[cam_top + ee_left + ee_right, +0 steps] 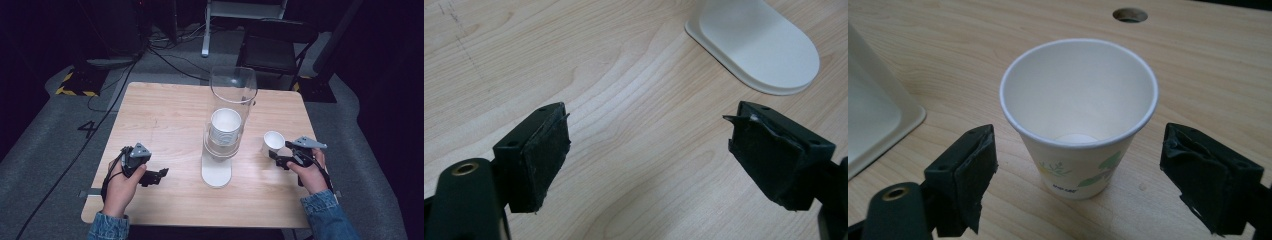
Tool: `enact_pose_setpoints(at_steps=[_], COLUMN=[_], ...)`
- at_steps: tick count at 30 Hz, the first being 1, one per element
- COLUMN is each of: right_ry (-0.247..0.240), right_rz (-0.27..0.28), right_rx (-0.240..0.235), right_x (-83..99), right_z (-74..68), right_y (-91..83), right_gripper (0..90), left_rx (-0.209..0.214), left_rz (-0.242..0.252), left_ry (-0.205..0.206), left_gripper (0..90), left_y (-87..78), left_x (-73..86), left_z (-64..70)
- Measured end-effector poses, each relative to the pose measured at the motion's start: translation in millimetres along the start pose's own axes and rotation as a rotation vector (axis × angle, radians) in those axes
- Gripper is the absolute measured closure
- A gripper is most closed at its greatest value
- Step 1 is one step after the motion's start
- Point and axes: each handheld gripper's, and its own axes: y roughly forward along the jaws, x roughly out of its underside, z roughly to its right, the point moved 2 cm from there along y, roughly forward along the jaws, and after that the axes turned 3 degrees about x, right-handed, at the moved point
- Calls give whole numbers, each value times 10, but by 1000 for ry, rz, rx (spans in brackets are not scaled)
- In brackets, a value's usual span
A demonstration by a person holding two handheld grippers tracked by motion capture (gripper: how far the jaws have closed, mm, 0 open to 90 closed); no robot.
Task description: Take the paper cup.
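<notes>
**Jaws spread beside a paper cup**

While its jaws stand wide and hold nothing, the right gripper (1078,175) flanks an upright paper cup (1079,115) just right of the cup dispenser (220,150). Left of the dispenser, the left gripper (649,155) gapes wide over bare table (624,90).

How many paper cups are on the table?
At least 2: one loose paper cup standing upright before the open right claw, one topping a stack inside the clear dispenser; the nested ones can't be counted.
</notes>
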Motion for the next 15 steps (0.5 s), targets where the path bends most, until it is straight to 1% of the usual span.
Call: enact_pose_setpoints(at_steps=[1, 2, 3, 4, 5, 7, 8, 10, 11, 12, 15], right_ry=[-3, -4, -7, -10, -19, -18, -23, -22, -18, -26, -38], right_rz=[12, 20, 28, 31, 36, 53, 58, 68, 70, 73, 56], right_rx=[0, -5, -13, -19, -29, -36, -44, -49, -52, -65, -114], right_x=[-18, -38, -59, -79, -101, -147, -169, -207, -223, -239, -273], right_z=[-5, -15, -27, -42, -56, -86, -105, -147, -177, -205, -317], right_y=[-41, -85, -128, -172, -212, -281, -310, -366, -392, -411, -473], right_gripper=[159, 159, 159, 159, 160, 160, 162, 162, 162, 163, 168], left_rx=[-1, 1, -2, 3, 5, 10, 3, 7, 8, 11, 16], left_rz=[0, 2, 0, -7, -3, -8, -10, -6, -7, -7, -7], left_ry=[8, 5, 12, 8, 4, 4, 20, 7, 10, 10, 13], left_gripper=[163, 163, 163, 163, 163, 163, 163, 163, 164, 165, 165], left_y=[-3, -1, -1, -1, 6, 6, 0, -7, -12, -16, -20], left_x=[-2, -1, 0, 3, 6, 13, 12, 14, 13, 14, 12], left_z=[-2, 5, 4, 11, 18, 27, 19, 34, 38, 47, 65])
